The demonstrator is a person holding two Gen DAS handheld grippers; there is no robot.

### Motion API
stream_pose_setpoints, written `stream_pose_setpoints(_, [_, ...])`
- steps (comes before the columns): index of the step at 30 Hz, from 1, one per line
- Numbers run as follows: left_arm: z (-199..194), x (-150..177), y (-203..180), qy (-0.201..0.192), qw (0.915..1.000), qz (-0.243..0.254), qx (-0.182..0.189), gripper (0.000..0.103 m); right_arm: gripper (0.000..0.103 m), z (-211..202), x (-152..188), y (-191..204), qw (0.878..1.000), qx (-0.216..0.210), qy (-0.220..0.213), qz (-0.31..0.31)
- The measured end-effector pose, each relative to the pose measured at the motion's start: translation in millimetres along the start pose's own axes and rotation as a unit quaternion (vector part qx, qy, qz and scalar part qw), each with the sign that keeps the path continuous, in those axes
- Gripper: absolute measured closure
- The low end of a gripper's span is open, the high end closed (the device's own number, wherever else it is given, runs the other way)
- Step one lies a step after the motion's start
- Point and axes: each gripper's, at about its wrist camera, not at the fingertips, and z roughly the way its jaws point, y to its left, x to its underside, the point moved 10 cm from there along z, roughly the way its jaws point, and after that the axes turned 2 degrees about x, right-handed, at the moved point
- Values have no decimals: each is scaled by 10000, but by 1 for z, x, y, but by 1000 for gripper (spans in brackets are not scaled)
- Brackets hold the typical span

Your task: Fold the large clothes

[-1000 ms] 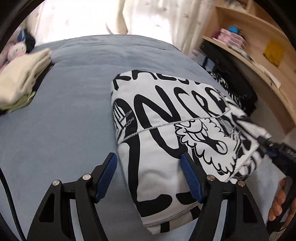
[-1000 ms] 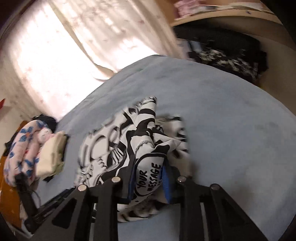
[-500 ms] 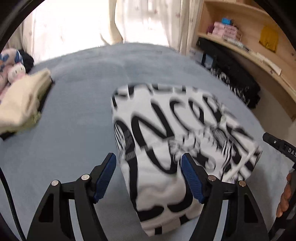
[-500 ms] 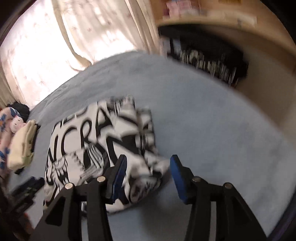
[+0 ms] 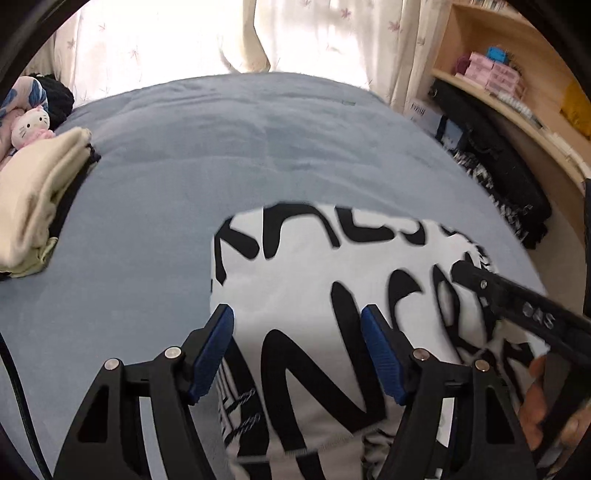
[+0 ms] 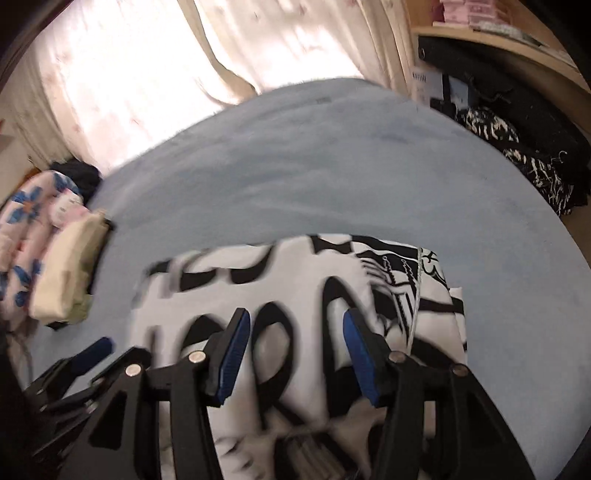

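A white garment with big black lettering [image 5: 314, 280] lies folded in a rough rectangle on the blue-grey bed [image 5: 221, 147]. My left gripper [image 5: 297, 350] is open and empty, its blue pads over the garment's near left part. My right gripper [image 6: 293, 350] is open and empty over the same garment [image 6: 288, 288], with a folded layer edge to its right. The right gripper [image 5: 524, 314] also shows at the right of the left wrist view, held by a hand. The left gripper [image 6: 74, 365] shows at the lower left of the right wrist view.
A folded cream garment [image 5: 37, 192] and a pink floral bundle with a plush toy [image 5: 29, 122] sit at the bed's left edge. Curtains [image 5: 221, 33] hang behind the bed. A wooden shelf [image 5: 517, 92] and dark clothes [image 5: 509, 177] stand to the right.
My right gripper has let go of the garment's edge and opened. Both grippers have moved in over the folded garment, which now lies flatter.
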Motion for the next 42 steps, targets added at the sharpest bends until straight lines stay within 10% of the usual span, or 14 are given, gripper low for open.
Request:
stream_pose_setpoints(2, [12, 5, 1, 111, 9999, -51, 33, 33, 51, 10, 1, -24, 9987, 506, 33, -48])
stream_pose_setpoints(5, [15, 7, 2, 105, 9997, -149, 161, 33, 51, 12, 10, -43, 9988, -123, 164, 452])
stream_pose_setpoints(11, [8, 9, 1, 33, 10000, 23, -53, 33, 49, -17, 17, -42, 9994, 197, 24, 288])
stream_pose_setpoints(28, [-82, 68, 17, 491, 9961, 159, -713, 33, 48, -91, 73, -26, 9960, -538, 72, 709])
stream_pose_setpoints(42, [-165, 97, 5, 691, 9963, 424, -290, 28, 6, -182, 104, 10, 9919, -1207, -79, 379])
